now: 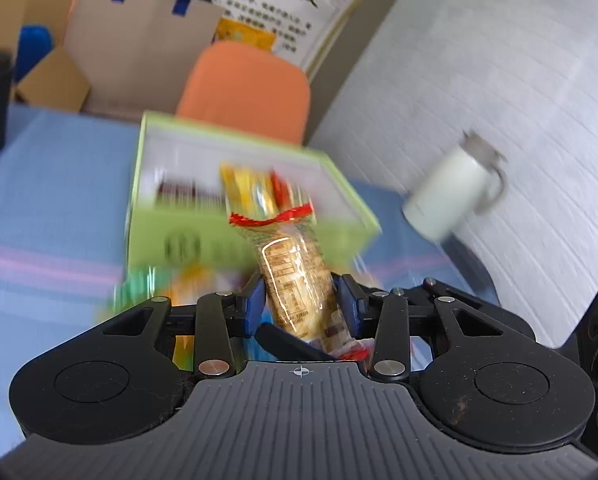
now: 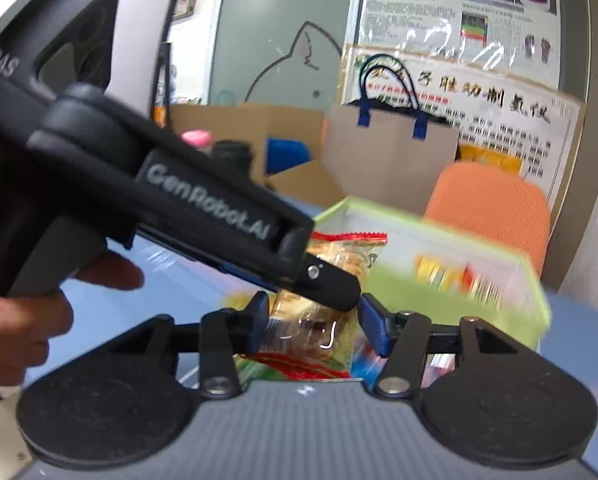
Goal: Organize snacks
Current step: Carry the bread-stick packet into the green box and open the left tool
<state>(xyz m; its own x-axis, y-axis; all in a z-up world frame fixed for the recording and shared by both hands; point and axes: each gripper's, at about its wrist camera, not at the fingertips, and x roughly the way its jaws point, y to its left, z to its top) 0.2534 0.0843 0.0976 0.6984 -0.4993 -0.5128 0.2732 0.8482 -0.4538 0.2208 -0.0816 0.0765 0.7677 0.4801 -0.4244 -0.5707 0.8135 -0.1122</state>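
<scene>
Only left view shows mug (image 1: pixel 455 196), right edge. Left gripper (image 1: pixel 301 304) pinches cracker pack (image 1: pixel 295 276); right gripper (image 2: pixel 311 326) pinches snack pack (image 2: pixel 311 336).

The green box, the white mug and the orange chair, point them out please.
green box (image 1: pixel 235 246), left wrist view, front wall.
white mug (image 1: pixel 447 192), left wrist view, body.
orange chair (image 1: pixel 247 84), left wrist view, backrest.

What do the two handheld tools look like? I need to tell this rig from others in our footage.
Both tools are black with blue finger pads on hinged linkage arms joined by silver pins. Each base is ribbed grey plastic with a small crosshair mark, flanked by two round black discs. The left tool, seen in the right wrist view, carries white "GenRobot.AI" lettering along its body. A bare hand grips it; no sleeve shows.
</scene>
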